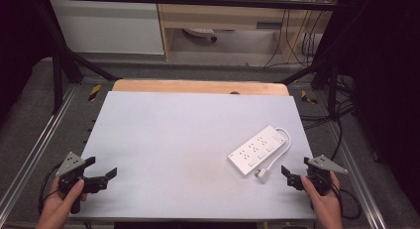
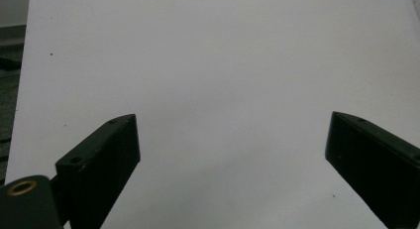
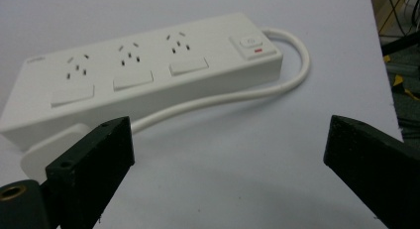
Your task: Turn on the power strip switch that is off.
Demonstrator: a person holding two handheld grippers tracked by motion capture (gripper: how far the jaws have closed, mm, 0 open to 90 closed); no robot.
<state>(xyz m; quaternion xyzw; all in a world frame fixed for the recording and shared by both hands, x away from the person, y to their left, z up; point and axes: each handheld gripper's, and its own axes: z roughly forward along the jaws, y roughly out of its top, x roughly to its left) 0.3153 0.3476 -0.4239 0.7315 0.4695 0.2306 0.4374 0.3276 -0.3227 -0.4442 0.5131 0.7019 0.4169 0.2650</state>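
On the desk [image 1: 163, 140], the power strip [image 1: 257, 149] lies untouched with its cord [image 1: 286, 136] looped at the far end and its plug [image 1: 261, 175] at the near end, so the work seems not yet begun. Just beside the plug waits the right gripper [image 1: 296, 175], jaws spread wide and holding nothing. Well apart from the strip, the left gripper [image 1: 101, 172] is released too, over bare desk; the grasp and everything after it is left to do.

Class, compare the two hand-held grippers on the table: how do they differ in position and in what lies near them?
The left hand-held gripper sits at the near left over bare grey tabletop; the right hand-held gripper sits at the near right, facing the white power strip and its plug. Both are open, holding nothing.
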